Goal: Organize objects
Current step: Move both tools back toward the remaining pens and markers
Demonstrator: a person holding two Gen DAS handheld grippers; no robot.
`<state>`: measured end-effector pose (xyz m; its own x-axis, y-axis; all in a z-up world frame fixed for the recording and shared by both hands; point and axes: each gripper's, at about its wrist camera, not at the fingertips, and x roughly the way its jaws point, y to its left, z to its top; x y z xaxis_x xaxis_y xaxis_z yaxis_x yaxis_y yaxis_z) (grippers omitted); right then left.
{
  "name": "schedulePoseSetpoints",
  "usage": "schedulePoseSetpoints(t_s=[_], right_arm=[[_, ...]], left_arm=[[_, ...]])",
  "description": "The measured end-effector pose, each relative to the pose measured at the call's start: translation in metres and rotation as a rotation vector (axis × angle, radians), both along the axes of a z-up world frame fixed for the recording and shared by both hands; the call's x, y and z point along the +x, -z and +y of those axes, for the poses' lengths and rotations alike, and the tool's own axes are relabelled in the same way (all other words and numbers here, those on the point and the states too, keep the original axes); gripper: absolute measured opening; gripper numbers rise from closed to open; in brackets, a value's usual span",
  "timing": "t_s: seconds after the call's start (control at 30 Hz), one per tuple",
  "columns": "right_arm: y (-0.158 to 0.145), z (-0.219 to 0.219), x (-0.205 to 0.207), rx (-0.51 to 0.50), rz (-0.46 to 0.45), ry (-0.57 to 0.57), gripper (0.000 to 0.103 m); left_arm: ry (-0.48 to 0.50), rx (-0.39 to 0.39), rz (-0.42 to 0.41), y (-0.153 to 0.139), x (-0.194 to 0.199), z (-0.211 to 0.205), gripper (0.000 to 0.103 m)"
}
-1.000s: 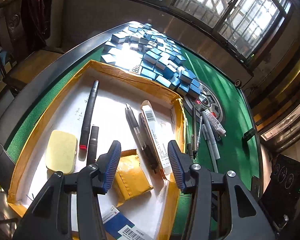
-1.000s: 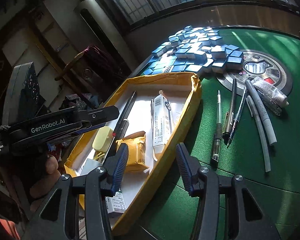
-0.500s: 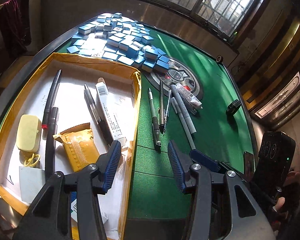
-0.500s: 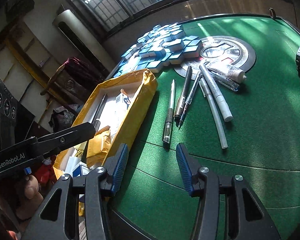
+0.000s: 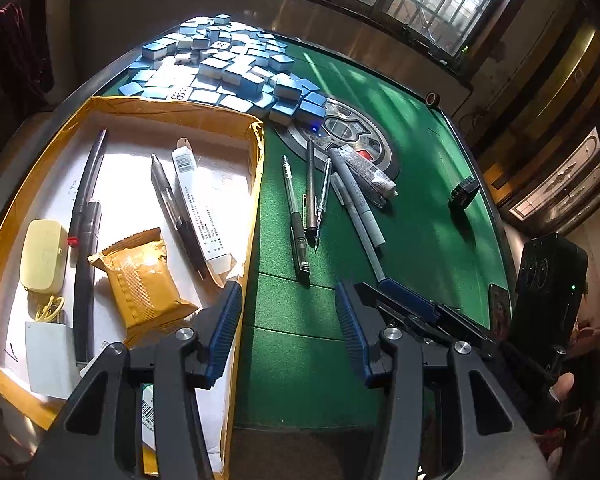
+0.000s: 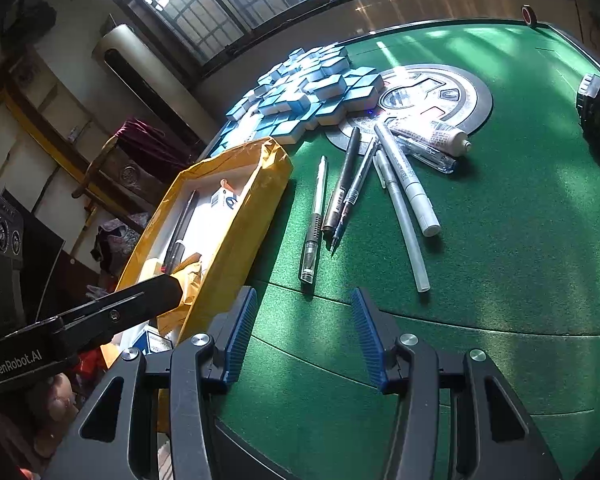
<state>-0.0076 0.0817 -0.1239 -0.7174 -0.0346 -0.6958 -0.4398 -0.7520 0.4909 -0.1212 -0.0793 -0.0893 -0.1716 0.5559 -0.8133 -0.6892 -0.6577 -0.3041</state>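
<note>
**Pens next, I think**

Both my grippers, left [image 5: 288,320] and right [image 6: 302,328], hang spread apart, holding nothing. The clear gel pen [image 6: 314,220] lies on the green felt [image 6: 500,280] just beside the yellow box [image 6: 236,216]. Light, stiff, probably slick; I'd pinch it mid-barrel. "GenRobot.AI" reads on the other gripper's side.

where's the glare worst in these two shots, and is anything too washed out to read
Left wrist view: sunlight blows out the box floor and some mahjong tiles, though the carton barcode stays legible. Right wrist view: the tile pile and centre dial glare white, the box interior is washed out; fisheye bends the table edge in both.
</note>
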Motion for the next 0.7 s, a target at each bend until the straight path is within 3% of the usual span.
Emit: schedulePoseSetpoints(t_s=[0.5, 0.7], right_arm=[[0.007, 0.05, 0.004, -0.014, -0.066, 0.124, 0.044], [0.007, 0.07, -0.014, 0.043, -0.133, 0.118, 0.042]], left_arm=[[0.022, -0.017, -0.024, 0.01, 0.001, 0.009, 0.047], [0.039, -0.023, -0.032, 0.012, 0.003, 0.014, 0.047]])
